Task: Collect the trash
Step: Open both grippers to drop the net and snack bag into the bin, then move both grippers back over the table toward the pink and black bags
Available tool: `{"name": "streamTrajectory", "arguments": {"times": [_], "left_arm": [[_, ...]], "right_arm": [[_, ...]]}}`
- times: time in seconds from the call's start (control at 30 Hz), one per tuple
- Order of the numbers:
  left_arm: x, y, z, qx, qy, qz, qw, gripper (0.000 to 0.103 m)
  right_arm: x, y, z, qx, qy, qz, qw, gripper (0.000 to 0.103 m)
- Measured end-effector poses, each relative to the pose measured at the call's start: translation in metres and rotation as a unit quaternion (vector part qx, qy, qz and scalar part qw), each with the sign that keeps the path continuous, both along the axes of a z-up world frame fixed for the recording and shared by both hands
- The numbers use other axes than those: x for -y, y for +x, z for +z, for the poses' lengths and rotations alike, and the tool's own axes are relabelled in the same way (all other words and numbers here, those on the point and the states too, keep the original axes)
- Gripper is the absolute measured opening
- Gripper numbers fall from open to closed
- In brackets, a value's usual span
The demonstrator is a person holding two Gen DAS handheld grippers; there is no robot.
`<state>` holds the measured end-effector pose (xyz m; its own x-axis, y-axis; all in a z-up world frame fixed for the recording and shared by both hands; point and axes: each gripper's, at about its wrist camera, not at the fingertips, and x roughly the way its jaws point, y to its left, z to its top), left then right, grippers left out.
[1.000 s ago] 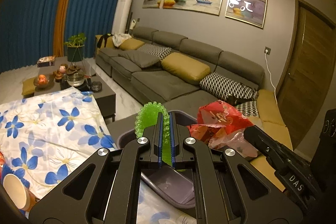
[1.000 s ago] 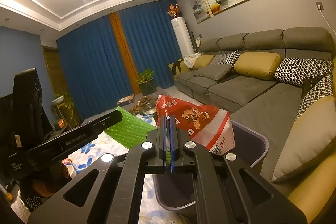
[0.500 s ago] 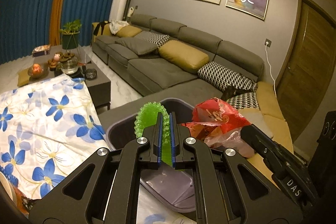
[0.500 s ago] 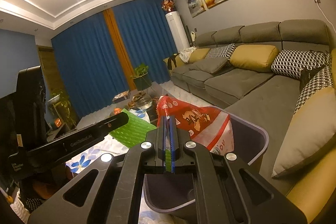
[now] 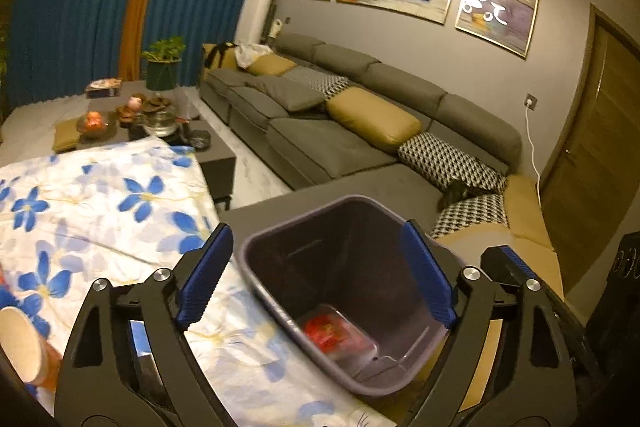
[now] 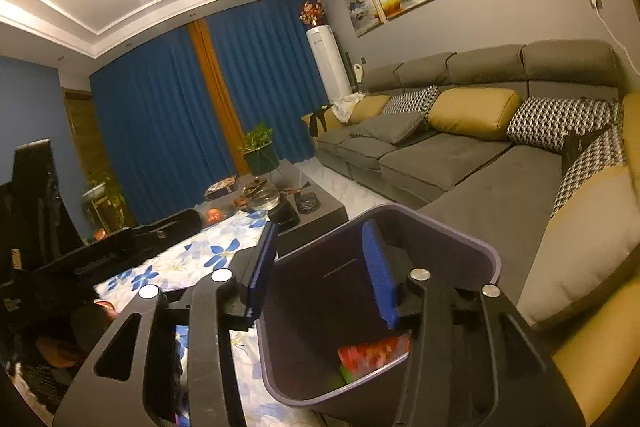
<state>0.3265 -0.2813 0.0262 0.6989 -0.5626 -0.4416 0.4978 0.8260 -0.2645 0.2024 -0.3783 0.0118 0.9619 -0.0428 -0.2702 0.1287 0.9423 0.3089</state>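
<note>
A dark grey trash bin [image 5: 280,291] stands at the edge of the flowered table, right below both grippers; it also shows in the right wrist view [image 6: 480,251]. The red snack bag [image 5: 324,331] lies at its bottom, blurred, and shows in the right wrist view [image 6: 372,351] with a bit of green wrapper [image 6: 344,375] under it. My left gripper [image 5: 316,271] is open and empty above the bin. My right gripper [image 6: 320,267] is open and empty over the bin's near rim.
A table with a blue-flowered cloth [image 5: 100,211] lies left of the bin. A paper cup [image 5: 24,347] lies at its near left corner. A grey sofa [image 5: 332,147] runs behind and right. A dark coffee table [image 5: 160,123] with bowls stands further back.
Both grippers have opened. The green wrapper has left the left gripper and the red bag has left the right gripper; both now lie inside the bin.
</note>
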Motion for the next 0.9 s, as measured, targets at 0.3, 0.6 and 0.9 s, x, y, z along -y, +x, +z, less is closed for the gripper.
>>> {"name": "streamTrajectory", "arguments": {"times": [0.3, 0.6, 0.9], "left_arm": [[-0.081, -0.064, 0.018, 0.058, -0.006, 0.067, 0.9960, 0.093], [-0.165, -0.134, -0.008, 0.077, 0.014, 0.148, 0.9858, 0.093], [-0.204, -0.182, -0.055, 0.051, 0.036, 0.167, 0.9840, 0.093]], "right_arm": [[-0.041, -0.038, 0.004, 0.018, -0.068, -0.021, 0.997, 0.080], [-0.089, -0.065, -0.009, 0.013, -0.103, -0.001, 0.995, 0.084], [-0.141, -0.086, -0.028, 0.002, -0.117, 0.017, 0.993, 0.084]]}}
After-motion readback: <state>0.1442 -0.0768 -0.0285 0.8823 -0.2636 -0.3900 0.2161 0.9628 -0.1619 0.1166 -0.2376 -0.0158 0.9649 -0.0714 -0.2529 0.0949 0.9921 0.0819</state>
